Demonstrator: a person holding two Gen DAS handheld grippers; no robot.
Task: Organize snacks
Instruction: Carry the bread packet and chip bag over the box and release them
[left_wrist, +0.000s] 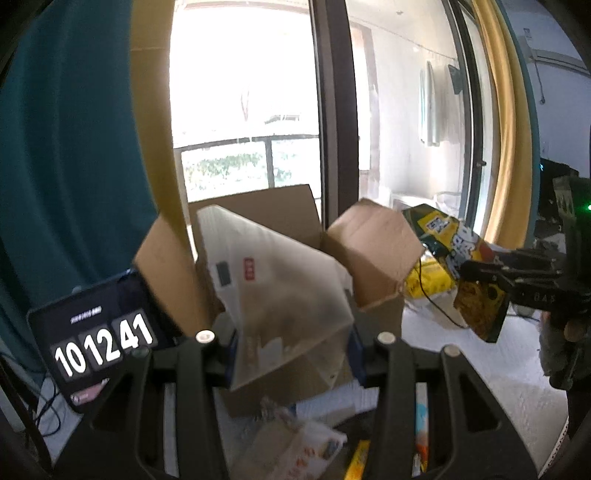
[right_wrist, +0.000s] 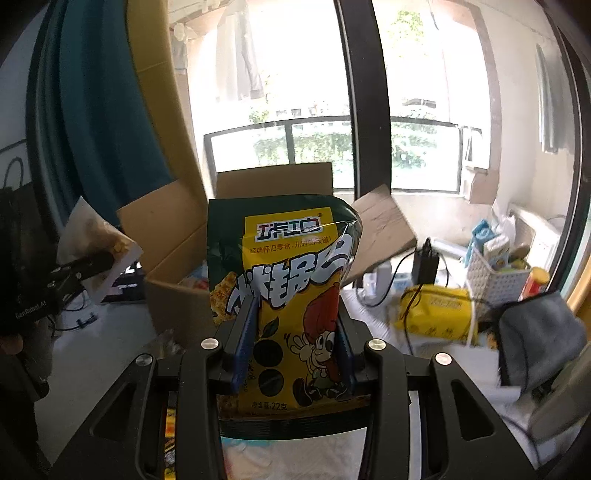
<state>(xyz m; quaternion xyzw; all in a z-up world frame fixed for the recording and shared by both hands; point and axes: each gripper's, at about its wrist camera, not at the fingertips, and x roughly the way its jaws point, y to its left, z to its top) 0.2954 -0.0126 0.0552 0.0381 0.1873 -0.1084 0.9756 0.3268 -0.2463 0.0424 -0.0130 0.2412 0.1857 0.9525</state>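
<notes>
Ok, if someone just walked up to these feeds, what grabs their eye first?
Probably the yellow and green snack bag, upright in the right claw and filling the middle of the right wrist view. Next, the clear snack packet gripped by the left claw, held up in front of the open cardboard box. Behind both, a bright window washes out the background.
</notes>
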